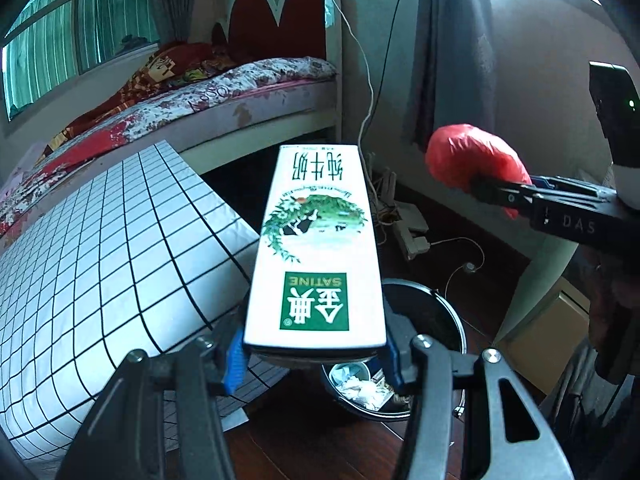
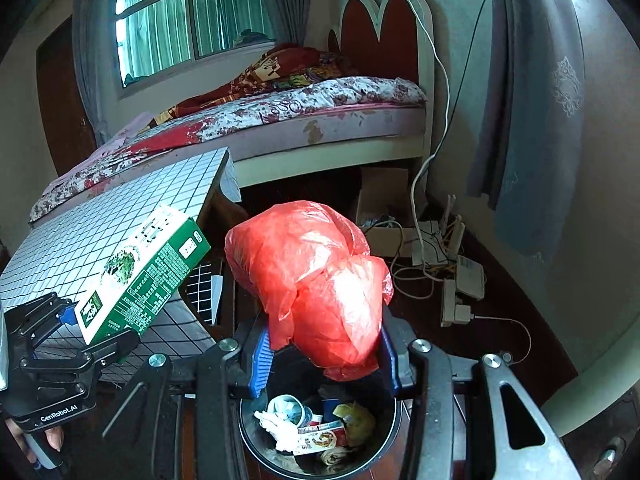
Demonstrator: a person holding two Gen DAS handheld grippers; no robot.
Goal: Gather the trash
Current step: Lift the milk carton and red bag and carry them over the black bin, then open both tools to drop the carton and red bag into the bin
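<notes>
My left gripper (image 1: 316,356) is shut on a white and green milk carton (image 1: 316,248), held flat above the table edge; the carton also shows in the right wrist view (image 2: 140,276). My right gripper (image 2: 320,356) is shut on a crumpled red plastic bag (image 2: 316,276), held right above a black trash bin (image 2: 390,436) on the floor. The bin holds paper, wrappers and a cup. In the left wrist view the red bag (image 1: 472,160) and right gripper (image 1: 496,196) are at the right, the bin (image 1: 452,320) below the carton.
A table with a white grid cloth (image 2: 100,224) stands left of the bin. A bed (image 2: 320,120) lies behind. Power strips and cables (image 2: 448,264) lie on the dark wood floor at the right, by a grey curtain (image 2: 532,120). A cardboard box (image 2: 384,200) sits under the bed.
</notes>
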